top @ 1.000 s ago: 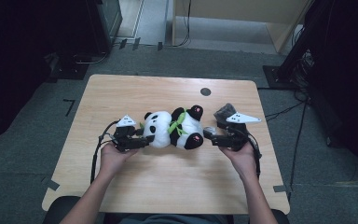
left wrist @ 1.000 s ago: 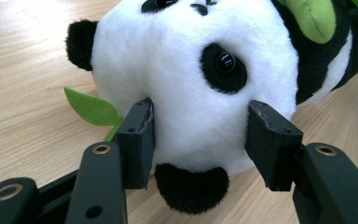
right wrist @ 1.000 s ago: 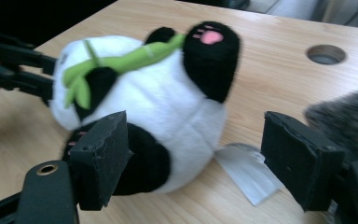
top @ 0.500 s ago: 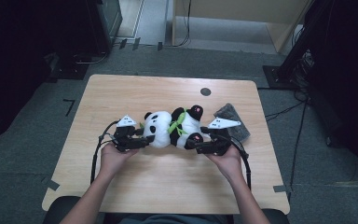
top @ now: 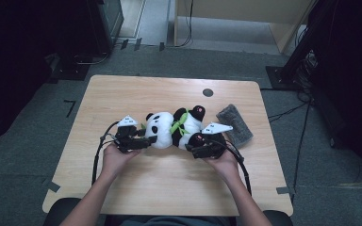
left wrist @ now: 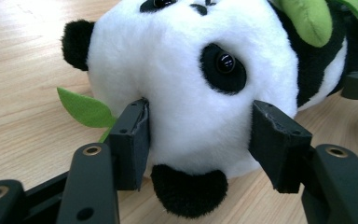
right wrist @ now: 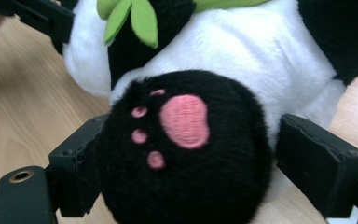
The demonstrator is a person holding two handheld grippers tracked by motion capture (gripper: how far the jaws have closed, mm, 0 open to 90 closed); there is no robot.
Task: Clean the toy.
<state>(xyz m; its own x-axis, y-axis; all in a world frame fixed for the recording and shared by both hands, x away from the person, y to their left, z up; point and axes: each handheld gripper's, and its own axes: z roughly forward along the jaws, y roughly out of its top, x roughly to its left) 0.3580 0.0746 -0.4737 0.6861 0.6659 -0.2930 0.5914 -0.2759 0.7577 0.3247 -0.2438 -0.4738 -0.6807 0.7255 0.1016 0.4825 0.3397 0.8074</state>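
A toy panda [top: 174, 129] lies on its side near the middle of the table [top: 136, 94], head toward the person's left and feet toward the right. Green felt leaves [top: 179, 121] sit at its neck, and one more leaf [left wrist: 86, 109] pokes out from beside the head in the left gripper view.

The left gripper [top: 139, 140] is at the panda's head. In the left gripper view its jaws stand on either side of the white face [left wrist: 191, 88]: the left jaw presses into the fur by the cheek, while the right jaw stands just off the fur with a thin gap. The jaws have just been opening, with the head between them, so the grip is loosened, not clenched.

The right gripper [top: 202, 147] is at the panda's near foot. In the right gripper view the black foot [right wrist: 182, 149] with its pink paw pad sits between the jaws; the left jaw touches the fur and the right jaw stands apart from it. These jaws have also just been opening, released around the foot.

A grey cloth [top: 235, 125] lies just past the panda's feet, to the right of it. A small dark disc [top: 208, 92] sits beyond the panda, near the table's far edge.
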